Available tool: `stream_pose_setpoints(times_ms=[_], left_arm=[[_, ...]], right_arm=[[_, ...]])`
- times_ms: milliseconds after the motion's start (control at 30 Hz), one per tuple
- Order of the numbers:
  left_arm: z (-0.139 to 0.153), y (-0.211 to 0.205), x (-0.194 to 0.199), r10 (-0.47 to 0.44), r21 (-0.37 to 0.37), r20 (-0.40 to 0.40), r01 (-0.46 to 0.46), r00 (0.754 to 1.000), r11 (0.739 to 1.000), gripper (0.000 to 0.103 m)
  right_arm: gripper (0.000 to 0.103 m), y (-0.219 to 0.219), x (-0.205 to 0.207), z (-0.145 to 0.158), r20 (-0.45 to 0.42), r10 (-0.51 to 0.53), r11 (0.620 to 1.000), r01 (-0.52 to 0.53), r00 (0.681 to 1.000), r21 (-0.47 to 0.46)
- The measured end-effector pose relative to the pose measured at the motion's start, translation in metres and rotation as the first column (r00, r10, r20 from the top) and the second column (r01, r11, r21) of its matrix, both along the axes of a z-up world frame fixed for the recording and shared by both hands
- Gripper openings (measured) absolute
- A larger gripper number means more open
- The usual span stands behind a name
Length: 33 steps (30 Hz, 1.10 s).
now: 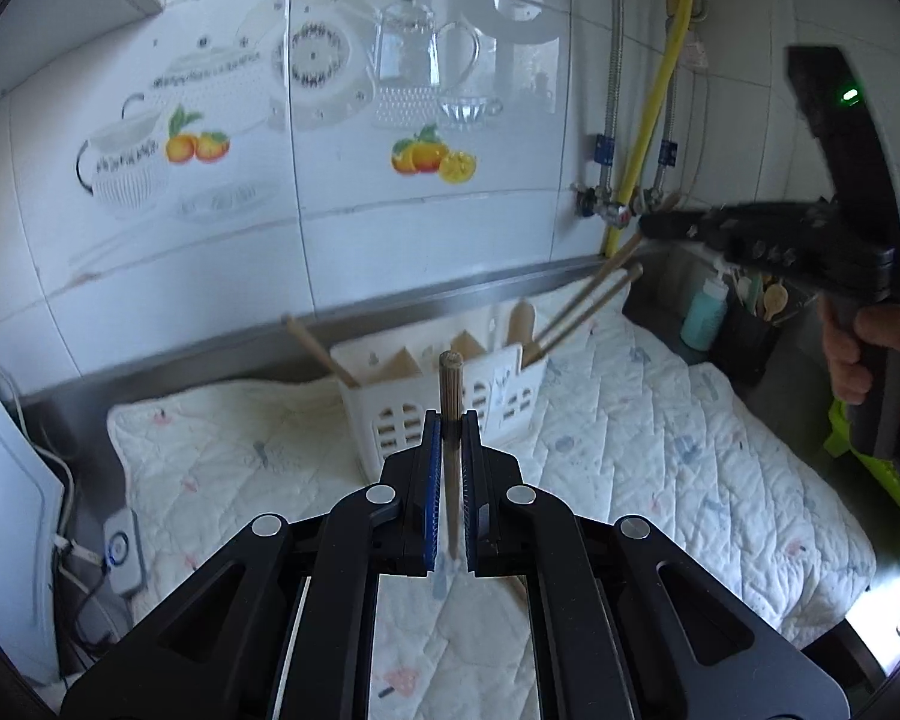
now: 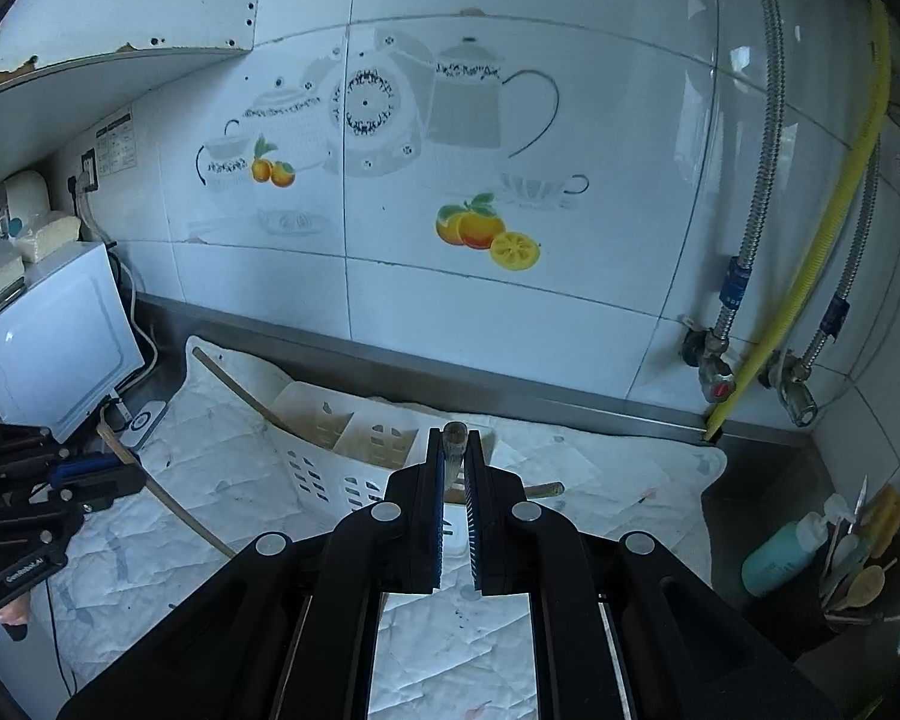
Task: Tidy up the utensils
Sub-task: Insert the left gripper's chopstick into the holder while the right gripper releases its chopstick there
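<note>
My left gripper (image 1: 450,420) is shut on a wooden chopstick (image 1: 451,396) that stands upright between the blue pads, in front of the white utensil caddy (image 1: 450,408). The caddy holds a wooden spoon (image 1: 519,321) and chopsticks (image 1: 588,294) that lean right, and one stick (image 1: 318,348) that leans left. My right gripper (image 2: 455,438) is shut on a thin utensil handle (image 2: 453,441) just above the caddy (image 2: 342,450). It shows in the left wrist view (image 1: 648,225) at upper right, over the leaning chopsticks. The left gripper (image 2: 132,477) shows at the left edge with its chopstick (image 2: 168,498).
A quilted white mat (image 1: 660,420) covers the steel counter below a tiled wall. A white appliance (image 2: 54,336) and a charger (image 2: 141,423) stand at the left. A sink corner at the right holds a teal bottle (image 2: 777,558) and a dark holder with spoons (image 2: 858,582). Pipes (image 2: 744,276) run down the wall.
</note>
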<state>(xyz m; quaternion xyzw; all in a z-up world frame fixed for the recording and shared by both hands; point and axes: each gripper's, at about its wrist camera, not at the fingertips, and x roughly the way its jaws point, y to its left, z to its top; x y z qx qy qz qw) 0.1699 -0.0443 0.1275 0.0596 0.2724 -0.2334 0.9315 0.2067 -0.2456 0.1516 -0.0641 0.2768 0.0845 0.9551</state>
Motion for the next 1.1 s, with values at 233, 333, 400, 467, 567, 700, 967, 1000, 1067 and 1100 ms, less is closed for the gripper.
stream_pose_setpoints(times_ms=[233,333,400,467,567,700,967,1000,1067,1100], left_arm=[[0.069,0.001,0.006,-0.003,-0.059,0.128,0.011,0.992,0.998,0.005],[0.092,0.001,0.015,0.017,-0.090,0.177,-0.001,0.984,0.996,0.005],[0.102,-0.002,0.025,0.031,-0.101,0.201,-0.011,0.979,0.995,0.005],[0.107,-0.006,0.038,0.060,-0.097,0.213,-0.040,0.975,0.995,0.005],[0.105,-0.011,0.057,0.089,-0.096,0.223,-0.069,0.971,0.993,0.005],[0.089,-0.016,0.077,0.124,-0.083,0.232,-0.107,0.965,0.991,0.005],[0.050,-0.009,0.107,0.154,-0.109,0.119,-0.141,0.981,0.984,0.005],[0.046,-0.007,0.109,0.151,-0.110,0.106,-0.139,0.983,0.984,0.005],[0.041,-0.005,0.110,0.147,-0.113,0.079,-0.138,0.986,0.984,0.006],[0.039,-0.004,0.109,0.142,-0.124,0.069,-0.133,0.987,0.983,0.011]], right_arm=[[0.007,0.004,0.032,-0.005,-0.069,0.004,1.000,-0.006,0.998,-0.025],[0.015,0.004,0.027,-0.002,-0.032,0.003,1.000,-0.003,0.999,-0.020],[0.024,0.003,0.019,0.000,-0.005,0.001,1.000,-0.001,1.000,-0.024],[0.024,0.003,0.011,0.001,0.020,-0.008,0.999,0.008,1.000,-0.041],[0.025,-0.001,-0.007,0.000,0.065,-0.012,0.999,0.015,0.998,-0.046],[0.028,-0.010,-0.031,-0.007,0.104,-0.013,1.000,0.013,0.995,-0.007],[0.028,-0.018,-0.071,-0.041,0.094,0.007,0.996,-0.015,0.996,0.085],[0.028,-0.018,-0.074,-0.046,0.085,0.010,0.995,-0.018,0.996,0.099],[0.028,-0.015,-0.080,-0.059,0.066,0.015,0.993,-0.023,0.998,0.115],[0.028,-0.012,-0.084,-0.066,0.059,0.014,0.994,-0.020,0.998,0.109]])
